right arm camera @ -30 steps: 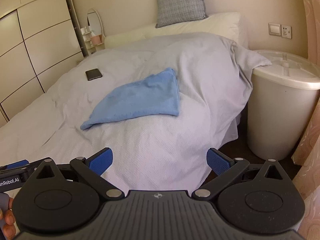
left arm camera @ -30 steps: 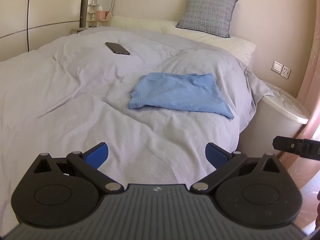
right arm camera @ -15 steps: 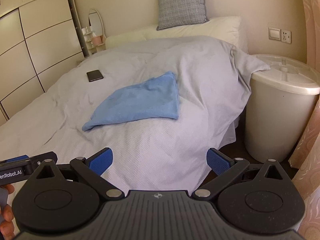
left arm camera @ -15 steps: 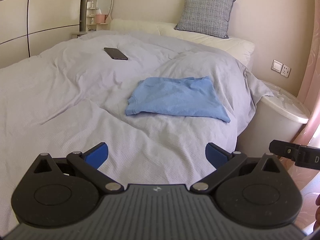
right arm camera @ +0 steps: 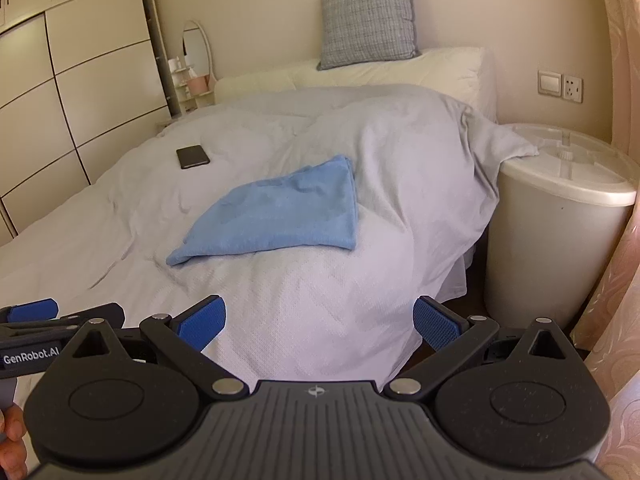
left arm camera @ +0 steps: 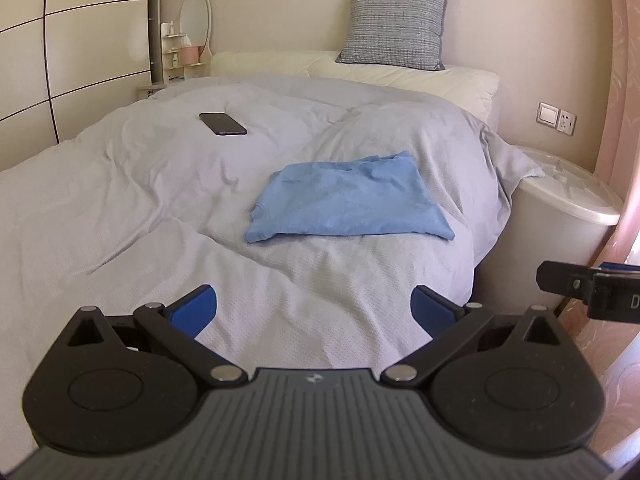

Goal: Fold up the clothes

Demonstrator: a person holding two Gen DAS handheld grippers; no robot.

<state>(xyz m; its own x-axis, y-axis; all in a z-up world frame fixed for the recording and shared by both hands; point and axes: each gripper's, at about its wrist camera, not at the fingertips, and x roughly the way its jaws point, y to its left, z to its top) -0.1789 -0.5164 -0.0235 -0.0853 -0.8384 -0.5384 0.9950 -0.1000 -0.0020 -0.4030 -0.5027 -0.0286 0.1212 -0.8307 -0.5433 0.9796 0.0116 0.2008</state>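
Observation:
A folded light-blue garment (left arm camera: pixel 348 202) (right arm camera: pixel 276 216) lies flat on the grey bedcover (left arm camera: pixel 120 200) (right arm camera: pixel 320 300), near the bed's right side. My left gripper (left arm camera: pixel 314 308) hovers open over the foot of the bed, well short of the garment, with nothing between its blue pads (left arm camera: pixel 196 310). My right gripper (right arm camera: pixel 320 320) is open too, over the bed's near right corner, and holds nothing. In the left wrist view the right gripper's side (left arm camera: pixel 588 286) shows at the right edge. The left gripper's side (right arm camera: pixel 32 328) shows at the left edge of the right wrist view.
A dark phone (left arm camera: pixel 223 123) (right arm camera: pixel 193 156) lies on the cover beyond the garment. A grey checked cushion (left arm camera: pixel 394 26) leans on white pillows (left arm camera: pixel 440 80) at the headboard. A white lidded bin (right arm camera: pixel 560 232) stands right of the bed, a wardrobe (right arm camera: pixel 60 100) along the left wall.
Both grippers have drawn back from the bed and tilted up slightly, so the garment sits lower and smaller in each view. Both stay open. The garment has not moved.

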